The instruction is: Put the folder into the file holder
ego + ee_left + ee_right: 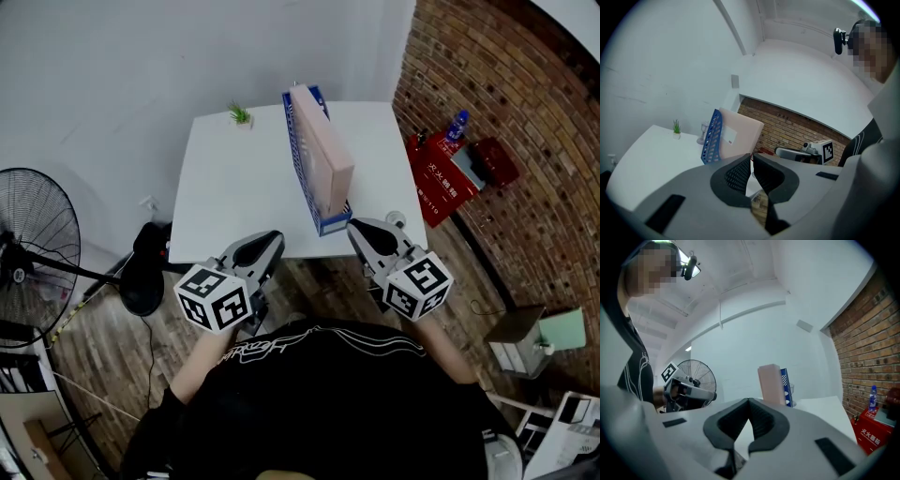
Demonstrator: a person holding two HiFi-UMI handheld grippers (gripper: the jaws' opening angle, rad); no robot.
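Note:
A pink folder (323, 150) stands upright inside the blue file holder (302, 169) on the white table (234, 178). The left gripper view shows the folder (740, 136) and holder (711, 138) too, and they appear again as folder (771, 383) and holder (786, 386) in the right gripper view. My left gripper (273, 242) hovers at the table's near edge, left of the holder, jaws shut and empty. My right gripper (355, 228) sits just right of the holder's near end, also shut with nothing in it. Both are held close to my body.
A small potted plant (241, 115) stands at the table's far left corner. A floor fan (33, 248) is on the left. Red boxes (450, 173) and a bottle (457, 124) lie by the brick wall (506, 112) on the right.

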